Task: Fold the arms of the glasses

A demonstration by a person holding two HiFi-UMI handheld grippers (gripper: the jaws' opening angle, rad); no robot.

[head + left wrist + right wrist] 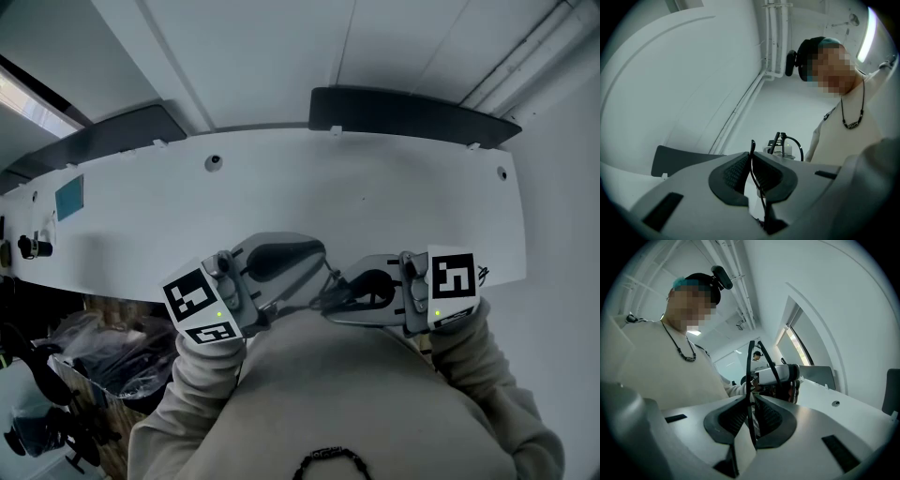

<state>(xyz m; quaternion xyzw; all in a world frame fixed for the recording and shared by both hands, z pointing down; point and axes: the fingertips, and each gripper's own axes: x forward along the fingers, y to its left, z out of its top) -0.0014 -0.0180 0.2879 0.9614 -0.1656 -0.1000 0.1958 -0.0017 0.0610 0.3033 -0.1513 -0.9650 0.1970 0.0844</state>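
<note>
I hold thin black-framed glasses (328,284) in the air close to my chest, between the two grippers. The left gripper (317,270) reaches in from the left and is shut on a thin black arm of the glasses (752,154), which runs up between its ribbed pads (737,171). From the right, the right gripper (342,292) is shut on another thin black part of the glasses (750,380), pinched upright between its pads (769,417). More of the frame (767,359) sticks up beyond the right jaws. In the head view the glasses are mostly hidden by the jaws.
A long white table (375,206) lies in front of me, with a teal patch (68,197) at its left end. Black chair backs (403,112) (112,136) stand behind it. Dark clutter (84,352) sits on the floor at lower left. Another person (757,354) stands far off.
</note>
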